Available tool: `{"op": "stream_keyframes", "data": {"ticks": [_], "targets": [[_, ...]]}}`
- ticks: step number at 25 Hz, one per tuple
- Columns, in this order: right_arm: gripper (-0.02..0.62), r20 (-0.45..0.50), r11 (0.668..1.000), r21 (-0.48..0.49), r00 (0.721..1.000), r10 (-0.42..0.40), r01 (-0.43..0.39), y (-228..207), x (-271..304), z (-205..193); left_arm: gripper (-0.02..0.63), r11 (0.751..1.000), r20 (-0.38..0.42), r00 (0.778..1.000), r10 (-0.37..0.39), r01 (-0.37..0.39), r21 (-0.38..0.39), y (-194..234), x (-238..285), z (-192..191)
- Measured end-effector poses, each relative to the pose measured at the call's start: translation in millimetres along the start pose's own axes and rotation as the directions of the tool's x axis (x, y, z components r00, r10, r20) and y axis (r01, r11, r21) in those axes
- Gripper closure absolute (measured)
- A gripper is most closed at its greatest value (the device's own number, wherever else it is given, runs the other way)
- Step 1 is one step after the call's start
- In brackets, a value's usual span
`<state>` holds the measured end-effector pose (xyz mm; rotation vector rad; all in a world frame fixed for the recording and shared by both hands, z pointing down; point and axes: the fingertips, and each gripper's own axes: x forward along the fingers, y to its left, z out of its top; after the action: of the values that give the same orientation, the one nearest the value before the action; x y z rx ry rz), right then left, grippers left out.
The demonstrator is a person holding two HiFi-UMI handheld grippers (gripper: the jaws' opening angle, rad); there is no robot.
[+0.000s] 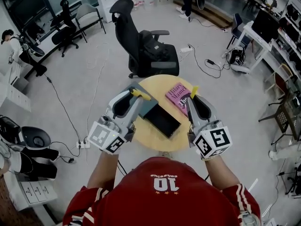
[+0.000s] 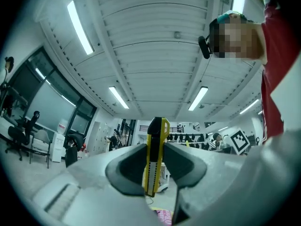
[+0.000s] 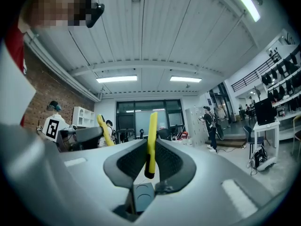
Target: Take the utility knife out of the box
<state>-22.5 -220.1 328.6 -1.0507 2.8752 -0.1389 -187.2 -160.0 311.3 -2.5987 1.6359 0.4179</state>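
As L tongs (image 2: 155,147) grip it, utility knife (image 2: 151,169) looks yellow/blk.

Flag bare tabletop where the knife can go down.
Two free patches on the round table: the near rim strip between the black box and the person, and the far arc toward the office chair. Crowded: the middle, filled by the box, and the right side, where the pink booklet lies by the right gripper.

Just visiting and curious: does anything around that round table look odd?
Nothing looks spilled or broken. Only the black box lies open and askew on the table, while the left gripper grips a yellow utility knife and the right gripper a thin yellow strip.
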Motion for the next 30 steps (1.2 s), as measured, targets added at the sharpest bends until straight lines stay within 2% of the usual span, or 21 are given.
{"op": "stream_keyframes", "data": {"ticks": [14,30], "targets": [[0.549,0.016,0.999,-0.013,0.999,-0.03,0.03,7,-15,0,0.48,0.982,-0.03,0.99,0.139,-0.133,0.134,5,-30,15],[0.549,0.014,0.997,-0.055,0.999,-0.047,0.048,14,-22,3,0.48,0.973,-0.065,0.98,0.186,-0.175,0.153,10,-44,8]]}}
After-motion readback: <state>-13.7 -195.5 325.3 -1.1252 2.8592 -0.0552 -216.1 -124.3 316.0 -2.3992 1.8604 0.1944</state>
